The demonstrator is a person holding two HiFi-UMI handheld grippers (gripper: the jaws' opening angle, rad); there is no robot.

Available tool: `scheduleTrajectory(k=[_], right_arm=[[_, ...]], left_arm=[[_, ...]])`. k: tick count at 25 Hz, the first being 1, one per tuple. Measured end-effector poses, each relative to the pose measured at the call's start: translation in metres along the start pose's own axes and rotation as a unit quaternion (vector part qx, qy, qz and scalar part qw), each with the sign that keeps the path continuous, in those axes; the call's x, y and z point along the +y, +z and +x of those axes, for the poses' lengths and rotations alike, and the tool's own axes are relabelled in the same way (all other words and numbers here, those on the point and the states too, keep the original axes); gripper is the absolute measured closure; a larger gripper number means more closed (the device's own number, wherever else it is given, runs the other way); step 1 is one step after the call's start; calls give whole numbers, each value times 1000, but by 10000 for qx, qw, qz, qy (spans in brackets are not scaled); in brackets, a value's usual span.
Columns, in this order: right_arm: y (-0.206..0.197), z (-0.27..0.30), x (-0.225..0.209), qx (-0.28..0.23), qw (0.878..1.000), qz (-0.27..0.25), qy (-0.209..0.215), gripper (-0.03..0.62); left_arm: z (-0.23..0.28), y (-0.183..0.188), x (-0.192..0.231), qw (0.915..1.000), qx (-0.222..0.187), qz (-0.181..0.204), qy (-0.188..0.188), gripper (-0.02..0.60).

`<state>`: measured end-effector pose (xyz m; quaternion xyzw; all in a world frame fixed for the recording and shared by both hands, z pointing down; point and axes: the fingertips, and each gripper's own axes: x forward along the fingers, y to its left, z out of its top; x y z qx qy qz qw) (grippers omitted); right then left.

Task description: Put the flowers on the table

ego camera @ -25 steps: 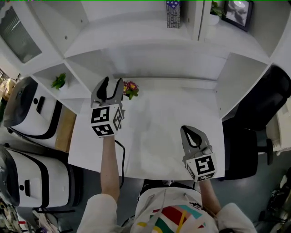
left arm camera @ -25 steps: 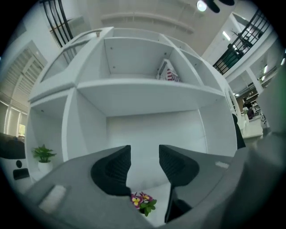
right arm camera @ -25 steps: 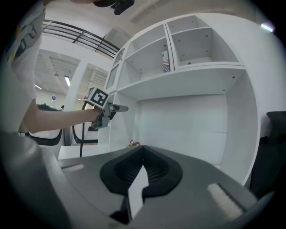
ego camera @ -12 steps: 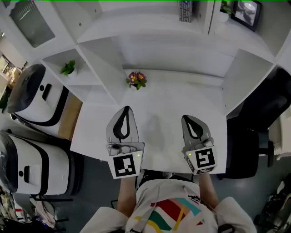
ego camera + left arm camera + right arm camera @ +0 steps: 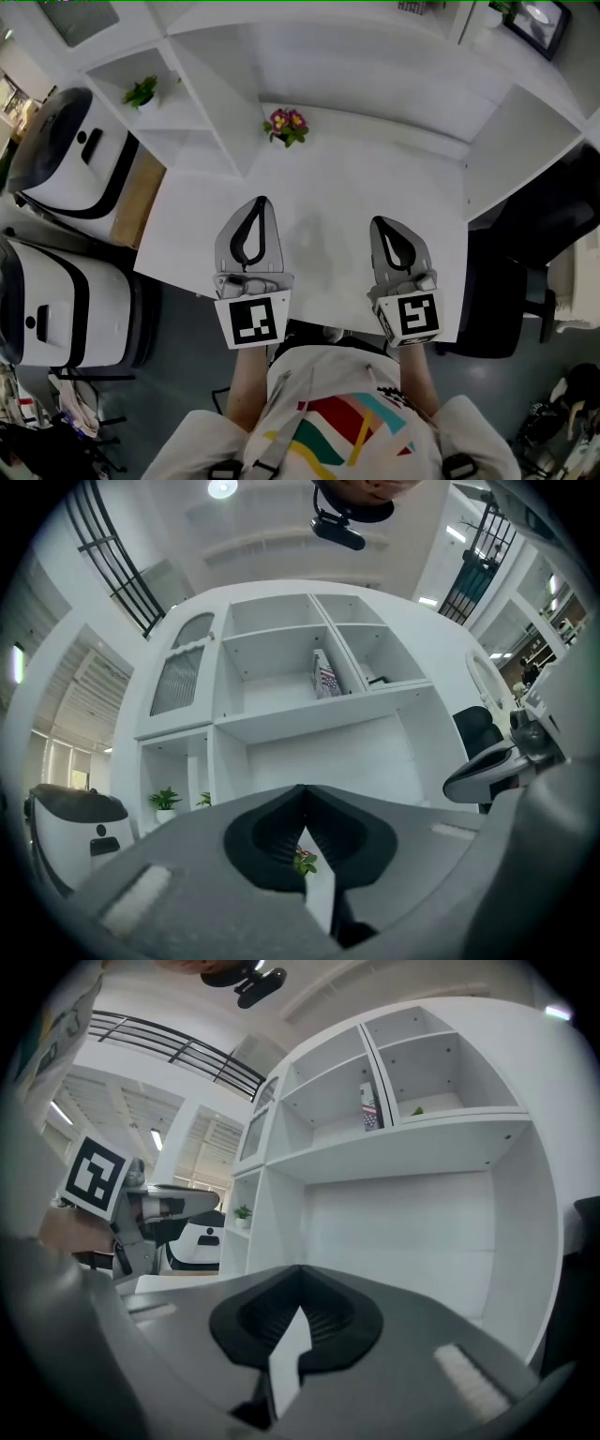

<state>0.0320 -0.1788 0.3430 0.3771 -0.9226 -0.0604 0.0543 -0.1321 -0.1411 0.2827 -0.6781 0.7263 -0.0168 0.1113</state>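
While flowers (image 5: 286, 125) stand ahead, closed left gripper (image 5: 261, 201) well apart

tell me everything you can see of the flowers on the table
The flowers are a small bunch of pink, magenta and yellow blooms over green leaves. They look upright and whole. They stand on the white table near its back edge, left of centre, just right of the shelf panel. Whether they sit in a pot is too small to tell. Only the table touches them.
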Motion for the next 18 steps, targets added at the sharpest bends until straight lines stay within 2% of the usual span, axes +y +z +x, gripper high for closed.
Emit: scheduleTrajectory(k=[4, 18], right_arm=[[-1, 0, 1, 16, 10000, 20, 2, 592], [-6, 8, 0, 140, 9999, 67, -22, 592]], left_arm=[[2, -3, 1, 9999, 22, -98, -60, 581], [16, -6, 1, 9995, 47, -38, -296, 581]])
